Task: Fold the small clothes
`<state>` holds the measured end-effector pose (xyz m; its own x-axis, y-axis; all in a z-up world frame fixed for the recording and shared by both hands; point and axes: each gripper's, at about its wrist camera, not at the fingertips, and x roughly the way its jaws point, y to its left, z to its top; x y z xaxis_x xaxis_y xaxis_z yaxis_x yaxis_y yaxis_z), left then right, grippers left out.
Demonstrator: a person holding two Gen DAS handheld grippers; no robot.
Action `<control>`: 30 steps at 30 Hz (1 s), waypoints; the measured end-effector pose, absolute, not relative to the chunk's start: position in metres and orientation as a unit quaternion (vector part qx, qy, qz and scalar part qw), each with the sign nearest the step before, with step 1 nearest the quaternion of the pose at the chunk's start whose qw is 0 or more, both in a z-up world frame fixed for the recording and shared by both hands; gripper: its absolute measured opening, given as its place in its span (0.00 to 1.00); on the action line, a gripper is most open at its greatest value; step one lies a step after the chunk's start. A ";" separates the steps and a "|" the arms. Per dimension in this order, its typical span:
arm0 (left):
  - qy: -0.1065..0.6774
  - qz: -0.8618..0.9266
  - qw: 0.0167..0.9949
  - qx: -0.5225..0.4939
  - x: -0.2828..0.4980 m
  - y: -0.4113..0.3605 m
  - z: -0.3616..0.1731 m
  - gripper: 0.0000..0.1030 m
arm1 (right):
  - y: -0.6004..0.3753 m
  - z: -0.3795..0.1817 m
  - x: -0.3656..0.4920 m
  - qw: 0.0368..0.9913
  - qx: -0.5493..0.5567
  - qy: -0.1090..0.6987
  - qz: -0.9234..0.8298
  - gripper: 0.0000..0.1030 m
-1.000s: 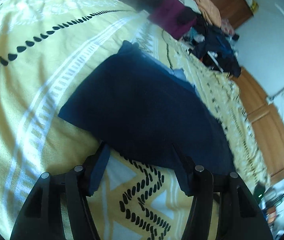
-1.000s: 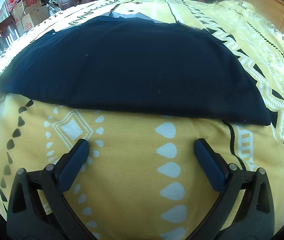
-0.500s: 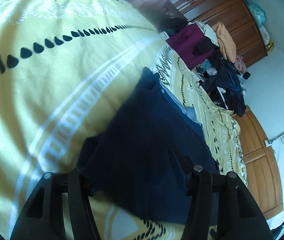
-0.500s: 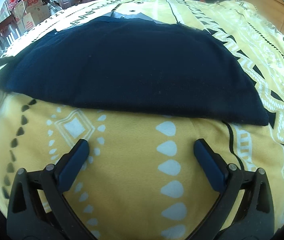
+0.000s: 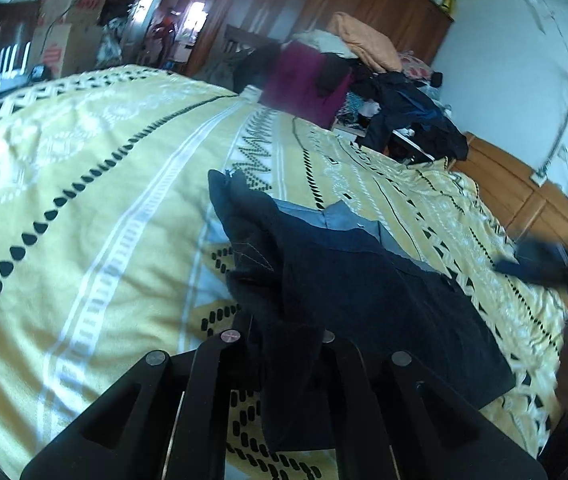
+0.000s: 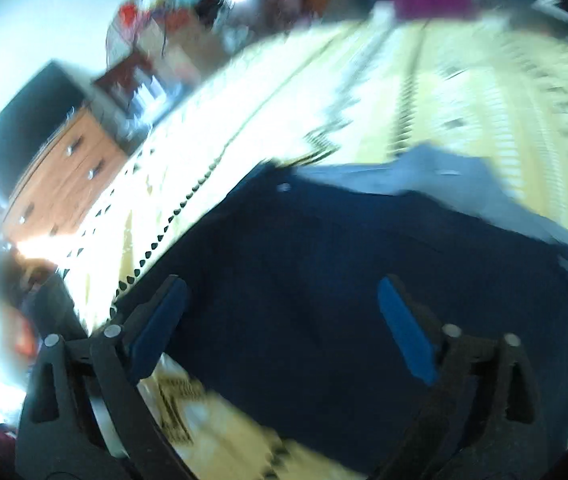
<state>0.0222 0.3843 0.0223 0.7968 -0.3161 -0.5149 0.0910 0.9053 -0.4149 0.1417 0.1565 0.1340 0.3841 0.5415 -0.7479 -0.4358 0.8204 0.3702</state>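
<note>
Navy garment (image 5: 364, 300): corner now pinched & lifted in left gripper (image 5: 280, 344), prev. flat on bedspread (image 5: 84, 200); right gripper (image 6: 284, 320) wide open, empty, swung over cloth — fold starting.

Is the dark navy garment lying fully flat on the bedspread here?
No. The left gripper is shut on the navy garment, its near corner lifted and bunched off the bedspread.

The view is heavily blurred. The right tool (image 6: 280, 320) is seen with its blue-padded fingers (image 6: 402, 324) spread wide over a dark navy garment (image 6: 324, 264), which is spread on the yellow patterned bed (image 6: 424, 92). Beyond the garment's left edge, a wooden dresser (image 6: 64, 176) is seen.
</note>
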 end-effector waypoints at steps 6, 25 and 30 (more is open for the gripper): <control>0.290 -0.112 0.939 -0.144 0.018 0.369 0.029 0.04 | 0.271 0.085 0.230 0.742 -0.007 0.582 0.331 0.89; 0.248 -0.356 0.900 0.033 0.012 0.174 0.090 0.08 | -0.043 0.098 0.177 0.813 0.275 0.446 0.253 0.06; 0.292 -0.435 0.849 0.067 0.015 0.081 0.067 0.08 | -0.130 0.050 0.157 0.804 0.337 0.447 0.201 0.06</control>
